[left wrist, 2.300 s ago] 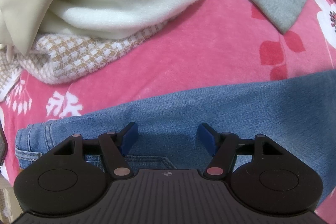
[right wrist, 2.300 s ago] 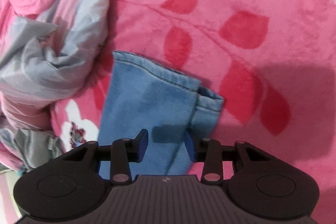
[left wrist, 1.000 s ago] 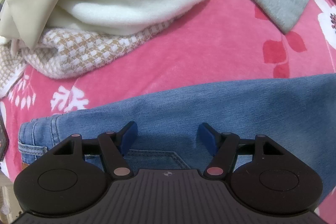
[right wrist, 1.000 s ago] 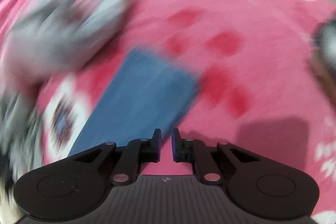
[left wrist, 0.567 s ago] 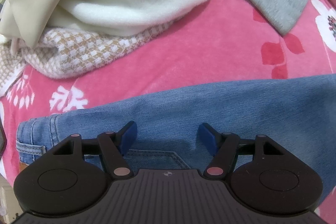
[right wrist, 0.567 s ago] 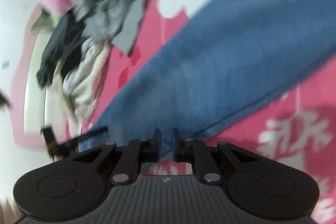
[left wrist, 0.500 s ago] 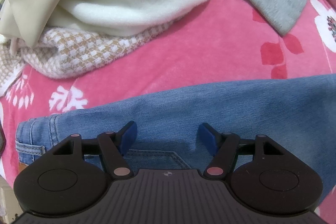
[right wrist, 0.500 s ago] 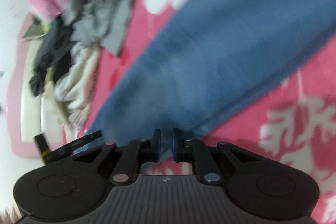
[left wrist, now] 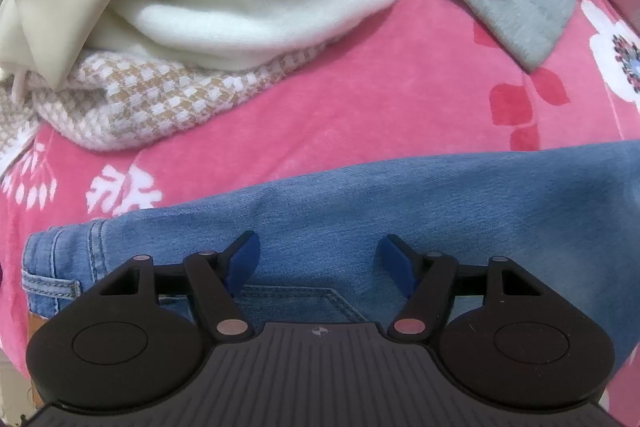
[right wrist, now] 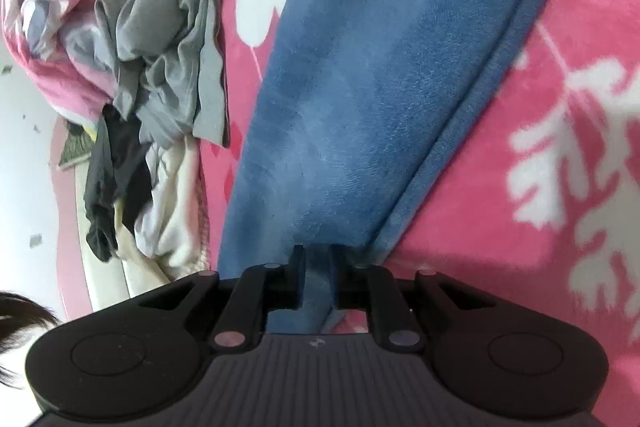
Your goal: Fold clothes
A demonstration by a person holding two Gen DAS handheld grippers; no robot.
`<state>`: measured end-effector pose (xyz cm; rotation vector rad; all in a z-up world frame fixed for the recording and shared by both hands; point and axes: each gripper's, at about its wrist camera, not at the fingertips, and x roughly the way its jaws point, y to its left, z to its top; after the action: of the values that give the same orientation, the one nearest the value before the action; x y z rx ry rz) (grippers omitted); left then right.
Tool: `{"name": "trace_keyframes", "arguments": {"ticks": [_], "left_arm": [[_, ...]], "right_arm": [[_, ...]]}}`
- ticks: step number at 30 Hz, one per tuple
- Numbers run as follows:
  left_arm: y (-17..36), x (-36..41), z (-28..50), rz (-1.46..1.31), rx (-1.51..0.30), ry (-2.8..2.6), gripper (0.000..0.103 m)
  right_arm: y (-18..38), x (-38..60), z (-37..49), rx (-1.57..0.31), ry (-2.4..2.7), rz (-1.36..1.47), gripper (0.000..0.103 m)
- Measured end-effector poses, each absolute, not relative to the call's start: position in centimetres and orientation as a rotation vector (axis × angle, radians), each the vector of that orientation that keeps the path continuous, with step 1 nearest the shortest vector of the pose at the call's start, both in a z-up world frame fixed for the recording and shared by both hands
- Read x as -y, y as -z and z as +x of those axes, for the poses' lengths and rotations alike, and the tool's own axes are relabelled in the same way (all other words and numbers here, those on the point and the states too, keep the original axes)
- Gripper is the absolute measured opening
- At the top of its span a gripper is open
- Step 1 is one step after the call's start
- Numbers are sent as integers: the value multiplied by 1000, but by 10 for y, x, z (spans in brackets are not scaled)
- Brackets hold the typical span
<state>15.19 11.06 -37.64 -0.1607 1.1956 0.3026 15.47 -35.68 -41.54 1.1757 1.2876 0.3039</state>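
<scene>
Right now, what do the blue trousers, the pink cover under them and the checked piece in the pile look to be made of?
Blue trousers: denim, by the faded twill weave and pale double stitching; the side the right gripper holds looks softer, possibly brushed. Pink cover: plush fleece, matte and fuzzy. Checked piece: seemingly a chunky woven or knitted tan-and-white fabric.

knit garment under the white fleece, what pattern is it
Tan and white houndstooth check knit, clearest in the left wrist view.
</scene>
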Motion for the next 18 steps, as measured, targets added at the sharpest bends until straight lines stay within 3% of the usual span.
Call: {"name": "trace_keyframes", "arguments": {"ticks": [3,7,18], "left_arm": [[375,-112,152,-161,-1195,-295,69],[375,-113,153,-160,-1195,-289,69],[376,-113,155,-158,-1197,-282,70]], "right_arm": [[421,359,150,-1295,-238,1229,15],[420,362,142,-1284,-188,1264,32],[420,376,136,-1189,-59,1349,35]]}}
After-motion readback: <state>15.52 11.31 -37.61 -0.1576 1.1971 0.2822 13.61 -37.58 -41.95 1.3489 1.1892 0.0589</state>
